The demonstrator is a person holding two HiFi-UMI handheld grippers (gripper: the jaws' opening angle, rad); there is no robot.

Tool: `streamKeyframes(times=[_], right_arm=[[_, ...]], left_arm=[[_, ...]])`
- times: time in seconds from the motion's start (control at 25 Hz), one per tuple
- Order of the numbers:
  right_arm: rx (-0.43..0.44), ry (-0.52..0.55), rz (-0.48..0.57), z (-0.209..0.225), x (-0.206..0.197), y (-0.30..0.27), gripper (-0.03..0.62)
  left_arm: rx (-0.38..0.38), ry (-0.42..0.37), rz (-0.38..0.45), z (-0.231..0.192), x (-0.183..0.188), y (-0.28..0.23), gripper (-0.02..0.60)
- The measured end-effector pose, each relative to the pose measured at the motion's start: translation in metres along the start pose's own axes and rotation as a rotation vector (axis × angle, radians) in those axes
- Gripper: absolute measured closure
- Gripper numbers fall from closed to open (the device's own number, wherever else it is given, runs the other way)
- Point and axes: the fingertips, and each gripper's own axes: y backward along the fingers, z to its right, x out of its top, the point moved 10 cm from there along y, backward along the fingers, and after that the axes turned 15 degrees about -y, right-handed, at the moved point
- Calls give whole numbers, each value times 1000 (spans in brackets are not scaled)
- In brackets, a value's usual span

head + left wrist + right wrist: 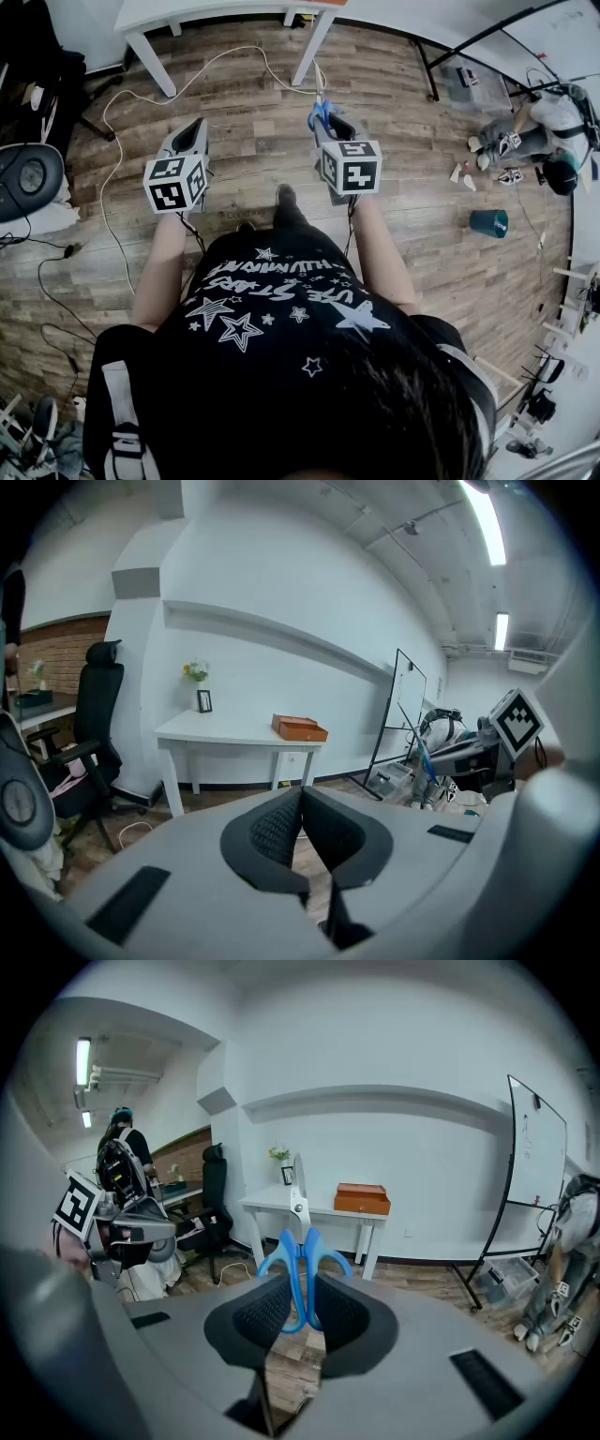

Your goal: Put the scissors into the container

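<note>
A wood floor [234, 187] is being looked down on, with a white table [187, 11] being shown at its far edge and a pale cable [117, 94] being trailed across the boards ahead of the left gripper [194, 131]. In the left gripper view an orange box [300, 727] is being carried by the table, a black chair [98, 714] is being shown to its left and a whiteboard [405, 700] to its right. A seated person [534, 136] is being seen on the floor far to the right. The teal container [488, 223] is being left standing on the floor, well apart from the right gripper [330, 127] and to its right, with only bare boards between them. The scissors [302, 1269] are being held up off the floor: their blue handles are being clamped between the right gripper's pads, with the blades being pointed up and away beyond the tips. The left gripper's pads are being pressed together at their tips, with nothing being held between them. Both grippers are being held out side by side in front of the body, the left forearm [161, 267] and right forearm [380, 253] being stretched forward
</note>
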Motion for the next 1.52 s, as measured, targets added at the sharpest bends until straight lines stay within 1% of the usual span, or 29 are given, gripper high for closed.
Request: streamKeyframes(times=[0.24,0.44,0.64,0.92,1.04,1.32,1.52], right_arm=[[-4,-9,-17,-9,-12,3,493],[-2,0,-22,-23,-24,2,493],[0,1,-41,-26,-25,1,493],[-13,-30,-11,-29,-28,7,493],[-8,-29,-16,-30,-31,6,493],[16,-36,-28,-19,-19,-18,493],[31,-48,-19,-11,-3,-43,493]], left_arm=[[-6,3,-9,-2,-9,10,561],[1,13,2,-11,-21,20,561],[0,16,-20,-11,-22,27,563],[-6,9,-19,-17,-29,31,561],[-4,21,-11,-19,-32,31,563],[8,24,-19,-22,-23,17,563],[27,23,-29,-34,-18,0,561]])
